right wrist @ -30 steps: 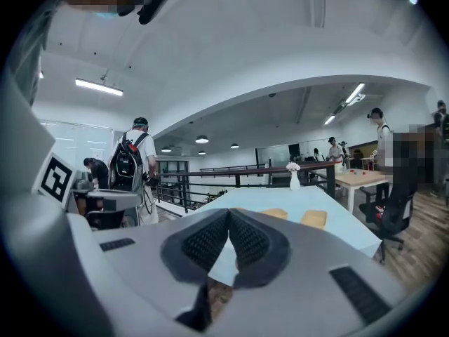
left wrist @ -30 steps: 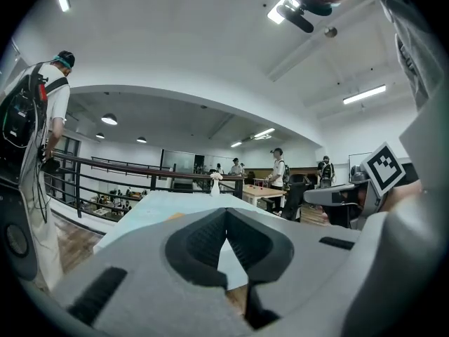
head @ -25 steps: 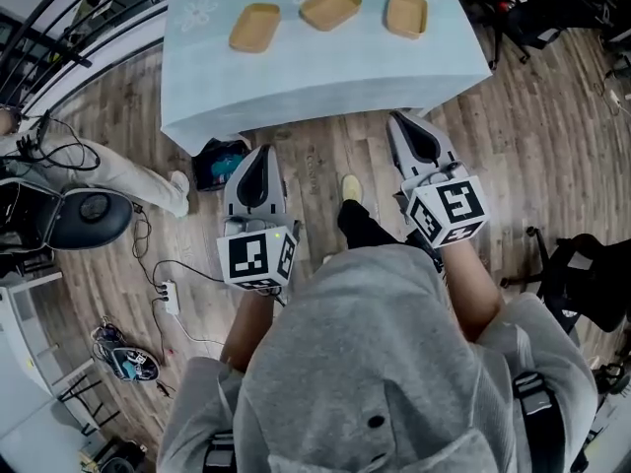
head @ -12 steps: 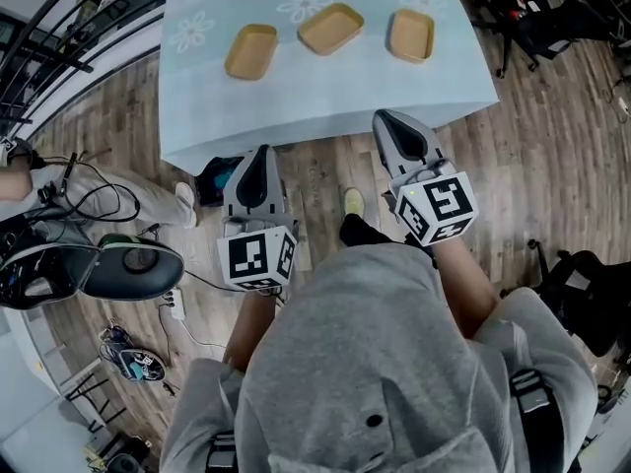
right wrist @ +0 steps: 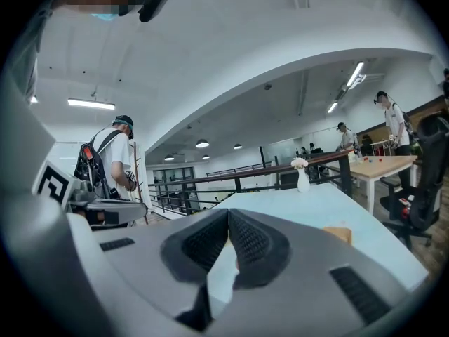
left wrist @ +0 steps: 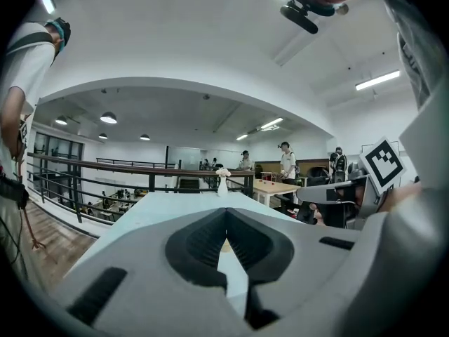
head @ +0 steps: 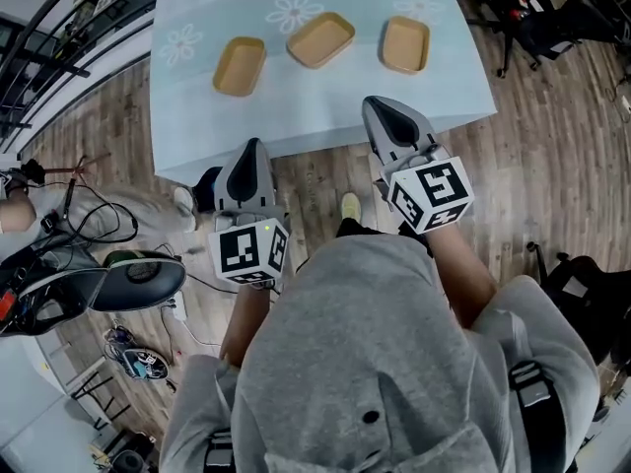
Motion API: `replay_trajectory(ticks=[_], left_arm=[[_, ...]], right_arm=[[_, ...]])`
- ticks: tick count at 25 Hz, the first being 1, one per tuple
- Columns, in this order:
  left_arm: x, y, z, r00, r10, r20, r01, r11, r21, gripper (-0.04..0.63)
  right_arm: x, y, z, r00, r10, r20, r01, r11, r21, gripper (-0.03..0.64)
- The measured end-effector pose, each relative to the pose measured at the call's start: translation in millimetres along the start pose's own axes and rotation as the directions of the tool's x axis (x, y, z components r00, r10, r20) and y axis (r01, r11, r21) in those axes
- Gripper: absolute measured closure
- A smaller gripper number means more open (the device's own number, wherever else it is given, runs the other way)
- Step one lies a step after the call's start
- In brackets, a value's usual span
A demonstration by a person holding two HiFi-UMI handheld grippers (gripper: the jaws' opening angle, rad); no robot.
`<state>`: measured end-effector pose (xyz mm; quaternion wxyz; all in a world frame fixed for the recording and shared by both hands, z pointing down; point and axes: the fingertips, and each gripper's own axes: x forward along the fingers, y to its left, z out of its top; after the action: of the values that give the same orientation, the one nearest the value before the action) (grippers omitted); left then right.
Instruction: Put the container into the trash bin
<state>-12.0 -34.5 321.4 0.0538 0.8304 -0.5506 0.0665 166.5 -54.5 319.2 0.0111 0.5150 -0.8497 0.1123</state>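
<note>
A person is holding the left gripper and the right gripper at the near edge of a pale blue table, each with its jaws closed together and empty. Three tan containers are sitting in a row on the table, apart from both grippers.

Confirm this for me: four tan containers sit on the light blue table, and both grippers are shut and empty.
Wrong count. The head view shows three tan containers, left, middle and right, on the light blue table, not four. The left gripper and right gripper are indeed shut and empty.
</note>
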Motion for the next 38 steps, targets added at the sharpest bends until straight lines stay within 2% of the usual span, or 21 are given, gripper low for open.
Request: replay_trajectory(ticks=[18, 26, 38], left_arm=[[28, -1, -1, 0.999, 0.047, -0.027, -0.046, 0.998, 0.053, 0.577], [34, 19, 6, 0.998, 0.059, -0.035, -0.056, 0.996, 0.068, 0.577], [73, 60, -3, 0.998, 0.039, -0.055, -0.035, 0.997, 0.064, 0.575]], right_arm=[[18, -35, 4, 0.999, 0.047, 0.001, -0.047, 0.999, 0.014, 0.591], [35, -22, 1, 0.997, 0.07, -0.021, -0.071, 0.997, -0.006, 0.591], [89, -16, 2, 0.997, 0.068, -0.035, -0.068, 0.998, -0.018, 0.591]])
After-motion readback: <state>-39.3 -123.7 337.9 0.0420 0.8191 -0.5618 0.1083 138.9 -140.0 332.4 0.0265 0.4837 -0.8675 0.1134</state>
